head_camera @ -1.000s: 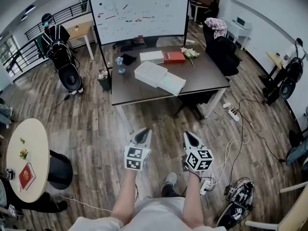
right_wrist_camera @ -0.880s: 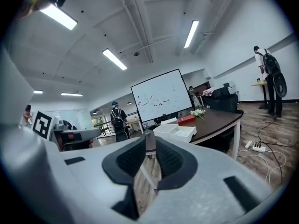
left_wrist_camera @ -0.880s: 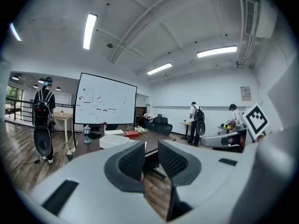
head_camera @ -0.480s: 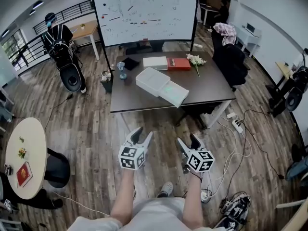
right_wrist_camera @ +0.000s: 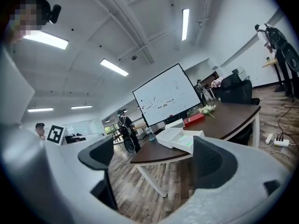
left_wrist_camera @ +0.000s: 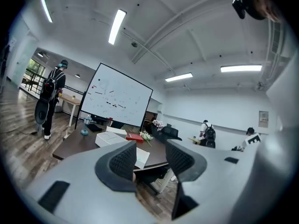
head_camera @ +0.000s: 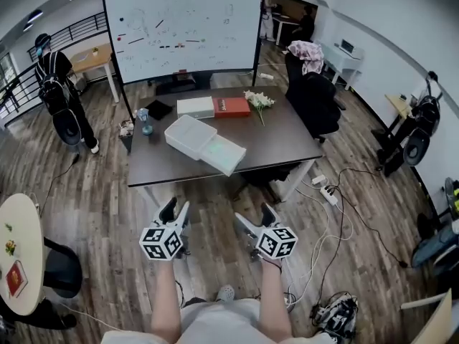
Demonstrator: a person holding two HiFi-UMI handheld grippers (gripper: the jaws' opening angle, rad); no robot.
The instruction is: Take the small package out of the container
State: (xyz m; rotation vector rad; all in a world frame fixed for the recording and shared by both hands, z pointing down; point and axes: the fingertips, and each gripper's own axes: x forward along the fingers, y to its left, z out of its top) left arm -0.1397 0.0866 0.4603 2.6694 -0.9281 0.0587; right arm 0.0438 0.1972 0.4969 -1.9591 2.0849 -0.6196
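A white container [head_camera: 189, 132] lies on the dark table [head_camera: 280, 138], with a pale greenish open part [head_camera: 224, 154] beside it toward me. No small package can be made out at this distance. Both grippers hang over the wood floor, short of the table's near edge. My left gripper [head_camera: 176, 210] is open with nothing between its jaws, which have just been opening. My right gripper [head_camera: 254, 217] is open wider, empty too, and has likewise just been opening. The container [left_wrist_camera: 112, 138] shows beyond the left gripper [left_wrist_camera: 150, 155], and the container [right_wrist_camera: 176, 137] lies between the jaws of the right gripper [right_wrist_camera: 156, 160], far off.
On the table's far side lie a red book [head_camera: 231, 107], a flat white box [head_camera: 195, 107] and flowers [head_camera: 258, 100]. A whiteboard [head_camera: 183, 27] stands behind. A black chair [head_camera: 312, 95] is at the right, cables [head_camera: 326, 196] on the floor, a person [head_camera: 54, 84] at left.
Both grippers went from shut to open. The view has shifted, so the table and whiteboard sit further left and nearer the grippers.
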